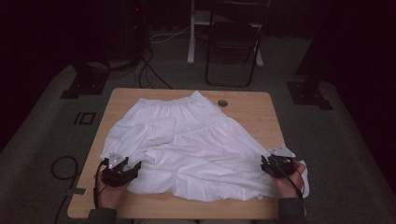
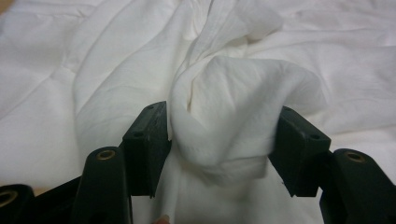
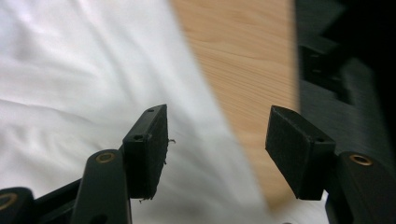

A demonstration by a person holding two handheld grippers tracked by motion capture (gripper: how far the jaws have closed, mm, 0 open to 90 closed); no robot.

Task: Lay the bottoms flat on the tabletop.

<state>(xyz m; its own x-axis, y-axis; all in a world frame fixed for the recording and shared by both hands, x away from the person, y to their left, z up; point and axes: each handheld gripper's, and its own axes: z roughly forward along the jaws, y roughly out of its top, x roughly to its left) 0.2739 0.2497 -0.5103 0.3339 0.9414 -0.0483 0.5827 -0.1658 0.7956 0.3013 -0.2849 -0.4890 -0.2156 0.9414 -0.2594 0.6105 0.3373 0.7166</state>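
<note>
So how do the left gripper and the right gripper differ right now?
The left gripper has a bunched fold of the white skirt between its jaws, while the right gripper has nothing between its jaws, just skirt and wooden table beyond them. In the high view the left gripper sits at the skirt's near left edge, the right gripper at its near right edge. Both have black jaws standing wide apart.

The crumpled cotton garment (image 1: 187,144) under my hands is plain white all over, with no print. My left tool (image 1: 122,169) and right tool (image 1: 275,165) are matte black with small brass-coloured rivets, and the wooden worktop (image 1: 252,114) is pale tan with fine grain, set on a grey-green carpet floor (image 1: 336,140).
</note>
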